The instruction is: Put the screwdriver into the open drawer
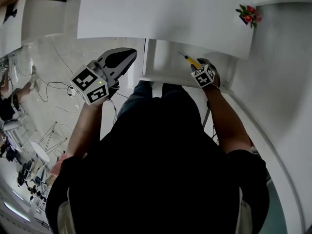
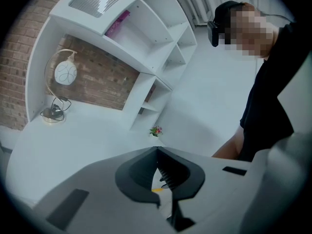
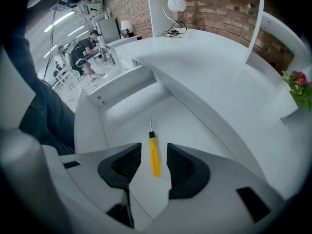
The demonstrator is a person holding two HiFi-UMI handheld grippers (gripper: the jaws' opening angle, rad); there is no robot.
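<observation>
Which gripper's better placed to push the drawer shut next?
Likely right: the right gripper hangs open at the drawer, over the screwdriver lying inside. The left gripper is shut, off sideways over the floor.

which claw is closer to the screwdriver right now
Right. The right claw hangs open just above the screwdriver, which lies in the drawer between its jaws. The left claw is shut, off to the side outside the drawer.

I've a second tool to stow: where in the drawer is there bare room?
The drawer floor is bare on both sides of the screwdriver and beyond its tip, up to the far wall. Only the near end is crowded, where the right gripper's open jaws flank the handle. The desk top is also bare between lamp and flowers.
</observation>
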